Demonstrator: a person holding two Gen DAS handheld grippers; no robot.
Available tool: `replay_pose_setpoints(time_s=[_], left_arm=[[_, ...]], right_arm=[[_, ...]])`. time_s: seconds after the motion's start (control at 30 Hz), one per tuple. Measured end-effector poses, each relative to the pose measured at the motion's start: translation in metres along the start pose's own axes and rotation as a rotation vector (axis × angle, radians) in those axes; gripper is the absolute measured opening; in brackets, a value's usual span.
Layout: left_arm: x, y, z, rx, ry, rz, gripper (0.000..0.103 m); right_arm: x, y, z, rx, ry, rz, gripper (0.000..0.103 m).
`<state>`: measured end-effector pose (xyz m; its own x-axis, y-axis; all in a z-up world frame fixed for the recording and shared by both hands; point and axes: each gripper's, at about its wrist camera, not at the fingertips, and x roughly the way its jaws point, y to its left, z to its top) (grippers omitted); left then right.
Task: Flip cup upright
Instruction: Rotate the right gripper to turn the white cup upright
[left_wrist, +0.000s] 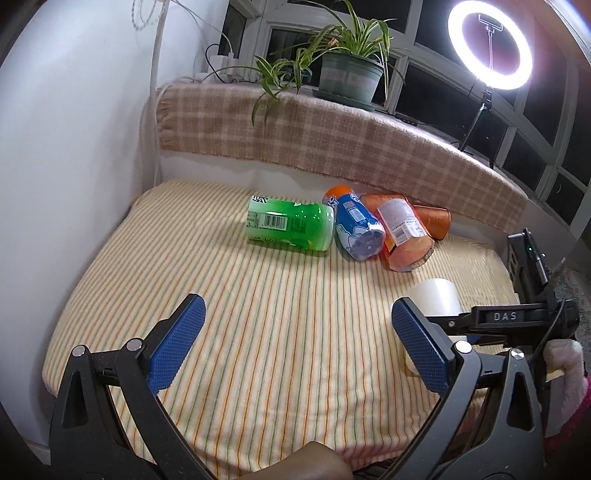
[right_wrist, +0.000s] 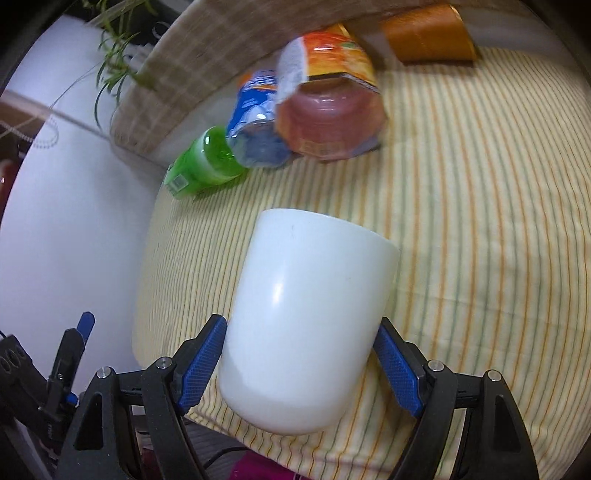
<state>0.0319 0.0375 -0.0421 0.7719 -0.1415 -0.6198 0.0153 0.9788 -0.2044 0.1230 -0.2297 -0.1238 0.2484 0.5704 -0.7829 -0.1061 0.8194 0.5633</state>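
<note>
A plain white cup (right_wrist: 306, 310) sits between the blue pads of my right gripper (right_wrist: 299, 365), which is shut on its lower body and holds it tilted above the striped cloth (right_wrist: 480, 221). The cup's mouth faces away from the camera; its rounded bottom is nearest. In the left wrist view the cup (left_wrist: 437, 299) shows at the right, partly behind my left gripper's right finger, with the right gripper's black frame (left_wrist: 509, 317) beside it. My left gripper (left_wrist: 295, 347) is open and empty above the cloth (left_wrist: 258, 314).
At the back of the cloth lie a green bottle (left_wrist: 291, 229), a blue-labelled bottle (left_wrist: 356, 229), an orange-labelled bottle (left_wrist: 404, 236) and an orange cup (left_wrist: 434, 219). A plaid blanket (left_wrist: 332, 136), potted plant (left_wrist: 349, 74) and ring light (left_wrist: 491, 44) stand behind. White wall at the left.
</note>
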Motion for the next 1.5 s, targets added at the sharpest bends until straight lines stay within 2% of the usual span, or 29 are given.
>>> replay_pose_setpoints(time_s=[0.17, 0.3, 0.4, 0.6, 0.73, 1.03, 1.17, 1.2, 1.23, 1.5], left_arm=[[0.007, -0.002, 0.002, -0.002, 0.038, -0.039, 0.102], [0.020, -0.007, 0.008, -0.015, 0.096, -0.109, 0.102], [0.035, -0.014, 0.014, -0.026, 0.166, -0.186, 0.102], [0.070, -0.040, 0.025, -0.017, 0.337, -0.334, 0.102], [0.089, -0.060, 0.029, -0.001, 0.414, -0.391, 0.099], [0.131, -0.097, 0.027, 0.029, 0.560, -0.432, 0.095], [0.142, -0.106, 0.025, 0.035, 0.578, -0.435, 0.094], [0.144, -0.106, 0.025, 0.034, 0.582, -0.436, 0.091], [0.147, -0.108, 0.024, 0.035, 0.595, -0.438, 0.084], [0.167, -0.118, 0.018, 0.033, 0.652, -0.446, 0.084]], right_arm=[[0.000, 0.008, 0.002, -0.032, -0.018, -0.011, 0.086], [-0.018, 0.008, -0.003, -0.042, -0.063, 0.005, 0.089], [-0.042, 0.004, -0.016, -0.051, -0.129, 0.001, 0.090], [-0.079, -0.017, -0.047, -0.013, -0.238, -0.064, 0.091], [-0.091, -0.035, -0.065, 0.037, -0.274, -0.090, 0.091], [-0.107, -0.063, -0.084, 0.120, -0.302, -0.114, 0.091], [-0.108, -0.071, -0.085, 0.138, -0.305, -0.117, 0.091], [-0.108, -0.073, -0.085, 0.142, -0.303, -0.117, 0.091], [-0.108, -0.074, -0.085, 0.145, -0.301, -0.119, 0.091], [-0.106, -0.082, -0.088, 0.163, -0.296, -0.118, 0.091]])
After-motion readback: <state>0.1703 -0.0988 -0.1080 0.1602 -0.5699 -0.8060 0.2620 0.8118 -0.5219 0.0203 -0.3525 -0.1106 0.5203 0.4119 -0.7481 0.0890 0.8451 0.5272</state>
